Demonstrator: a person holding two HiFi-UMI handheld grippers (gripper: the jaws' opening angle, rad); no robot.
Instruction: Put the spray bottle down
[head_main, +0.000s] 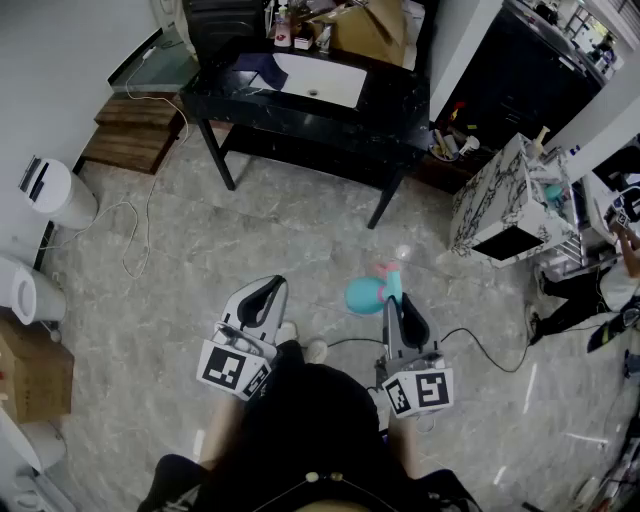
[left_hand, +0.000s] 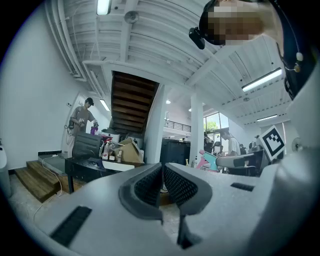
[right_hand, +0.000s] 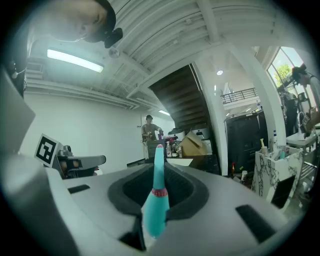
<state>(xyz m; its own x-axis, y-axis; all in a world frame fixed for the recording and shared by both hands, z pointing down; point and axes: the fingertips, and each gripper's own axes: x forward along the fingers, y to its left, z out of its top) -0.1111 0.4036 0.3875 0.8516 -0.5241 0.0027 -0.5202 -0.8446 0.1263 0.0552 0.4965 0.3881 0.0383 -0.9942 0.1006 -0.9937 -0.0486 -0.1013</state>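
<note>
Seen from the head view, a person looks down at two hand-held grippers over a grey marbled floor (head_main: 300, 240); the left gripper (head_main: 262, 298) is level, and in the left gripper view its ribbed pads (left_hand: 150, 184) are pressed together with nothing between them.

The right gripper (head_main: 402, 312) has its jaws clamped on a teal spray bottle (head_main: 365, 295); the bottle's rounded body sticks out past the fingertips, up and to the left in the head view, with a pink part beside it. In the right gripper view the bottle (right_hand: 156, 205) runs up the middle between the dark pads (right_hand: 182, 192) as a slim teal shape with a pink band and a pink tip. It hangs in the air above the floor, resting on no surface.

Further ahead stands a black table (head_main: 300, 110) — well apart from both grippers; a marble-patterned cabinet (head_main: 490, 200) stands at the right.
</note>
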